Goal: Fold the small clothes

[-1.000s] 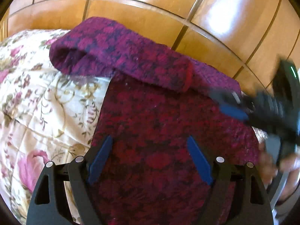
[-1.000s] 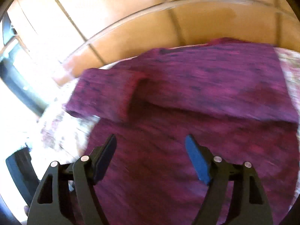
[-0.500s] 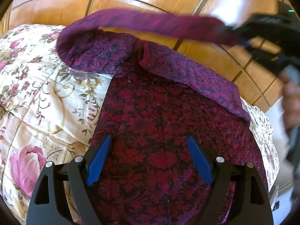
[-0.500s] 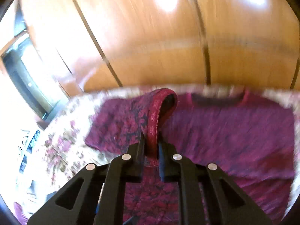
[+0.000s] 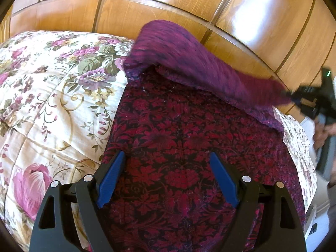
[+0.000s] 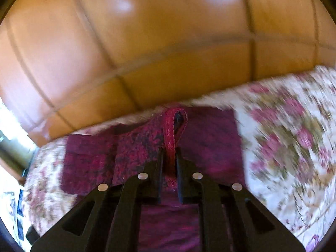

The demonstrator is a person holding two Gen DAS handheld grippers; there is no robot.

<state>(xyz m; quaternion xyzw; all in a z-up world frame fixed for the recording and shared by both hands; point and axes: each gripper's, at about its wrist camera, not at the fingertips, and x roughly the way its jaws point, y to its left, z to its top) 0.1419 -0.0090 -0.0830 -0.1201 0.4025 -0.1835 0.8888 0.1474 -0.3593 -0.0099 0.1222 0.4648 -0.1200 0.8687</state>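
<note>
A dark red patterned sweater point(image 5: 189, 147) lies spread on a floral quilt point(image 5: 46, 96). Above its body my left gripper point(image 5: 168, 174) hangs open, blue pads wide apart with nothing between them. The sweater's sleeve point(image 5: 199, 67) is lifted off the garment and stretched toward the right, where my right gripper point(image 5: 294, 96) holds its end. In the right wrist view the right gripper point(image 6: 170, 157) is shut on the sleeve cuff point(image 6: 174, 126), which loops up between the black fingers. The sweater body point(image 6: 90, 163) lies below it.
A wooden panelled headboard point(image 5: 168, 10) runs along the far side of the bed. A person's hand point(image 5: 323, 130) grips the right tool at the right edge. The quilt point(image 6: 283, 142) extends bare to the right of the sweater.
The right gripper closed on the sleeve cuff, lifted it and carried it from the left across to the right, unfolding the sleeve. The left gripper stayed still and open.
</note>
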